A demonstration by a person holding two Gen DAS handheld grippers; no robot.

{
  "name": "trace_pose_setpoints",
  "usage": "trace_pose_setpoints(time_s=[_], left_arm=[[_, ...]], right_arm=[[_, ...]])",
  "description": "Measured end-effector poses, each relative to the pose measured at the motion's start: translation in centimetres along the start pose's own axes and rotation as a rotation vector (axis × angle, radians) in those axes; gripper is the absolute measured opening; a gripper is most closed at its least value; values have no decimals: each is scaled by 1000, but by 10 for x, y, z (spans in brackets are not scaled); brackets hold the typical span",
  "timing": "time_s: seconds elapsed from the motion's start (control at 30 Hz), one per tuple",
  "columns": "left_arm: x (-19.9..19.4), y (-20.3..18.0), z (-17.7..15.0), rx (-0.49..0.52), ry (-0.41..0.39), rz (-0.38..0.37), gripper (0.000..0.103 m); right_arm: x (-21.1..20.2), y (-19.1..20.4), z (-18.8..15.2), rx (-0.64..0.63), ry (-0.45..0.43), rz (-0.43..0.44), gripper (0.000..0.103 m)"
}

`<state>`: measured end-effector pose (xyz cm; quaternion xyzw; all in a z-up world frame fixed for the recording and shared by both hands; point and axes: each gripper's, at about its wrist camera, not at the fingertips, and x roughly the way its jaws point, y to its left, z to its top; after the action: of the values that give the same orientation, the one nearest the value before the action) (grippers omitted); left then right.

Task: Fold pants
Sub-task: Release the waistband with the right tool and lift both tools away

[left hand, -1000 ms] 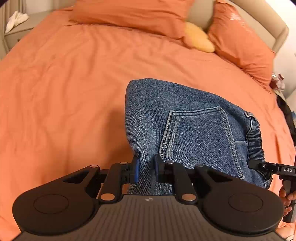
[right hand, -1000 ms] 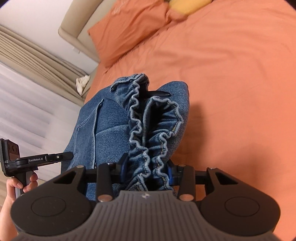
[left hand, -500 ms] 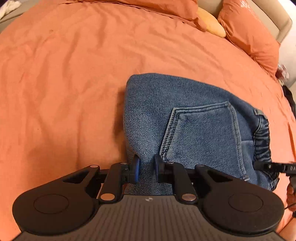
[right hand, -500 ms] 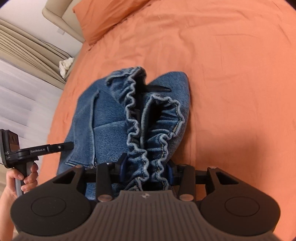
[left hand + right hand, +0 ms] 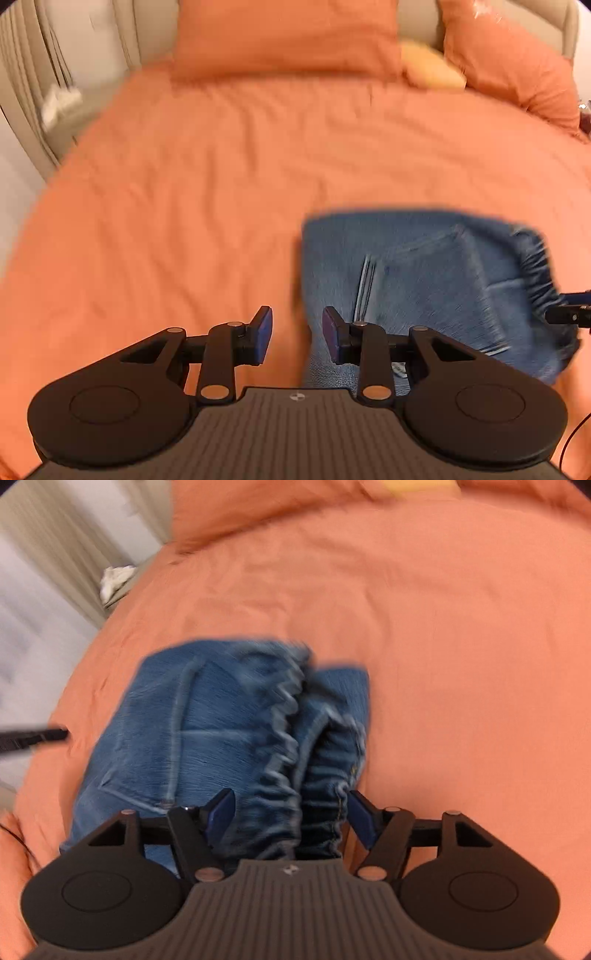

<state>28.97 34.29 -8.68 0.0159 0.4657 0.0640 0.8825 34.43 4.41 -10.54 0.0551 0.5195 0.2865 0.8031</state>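
Note:
The folded blue jeans (image 5: 424, 280) lie flat on the orange bed, back pocket up, elastic waistband to the right. My left gripper (image 5: 297, 334) is open and empty, at the near left corner of the jeans. In the right wrist view the jeans (image 5: 221, 731) lie with the ruffled waistband (image 5: 291, 760) running towards me between the fingers. My right gripper (image 5: 290, 814) is open, its pads standing apart on either side of the waistband. The tip of the other gripper shows at the left edge (image 5: 33, 736). Both views are blurred by motion.
The orange bedspread (image 5: 221, 184) spreads all around. Orange pillows (image 5: 288, 37) and a yellow cushion (image 5: 432, 70) lie at the beige headboard. A white cloth (image 5: 116, 578) lies on a nightstand beside curtains to the left.
Both grippers have opened and let go of the jeans, which now lie on the bed. Both have drawn back and tilted up, the left one shifting left.

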Motion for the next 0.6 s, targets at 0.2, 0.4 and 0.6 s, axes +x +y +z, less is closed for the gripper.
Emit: trace_pose_setpoints(time_s=[0.2,0.4,0.6], left_arm=[[-120,-5,20,111,-118,124,42],[-210,-27,3,195,-175,252,57],[-249,-74,-63,131,-343,215,75]], right_arm=[[-96,36,-3,-134,-164,-1,73],[-184,64,-43,-247,-294,26,75],[-252,74,-118,-292,-480,4,98]])
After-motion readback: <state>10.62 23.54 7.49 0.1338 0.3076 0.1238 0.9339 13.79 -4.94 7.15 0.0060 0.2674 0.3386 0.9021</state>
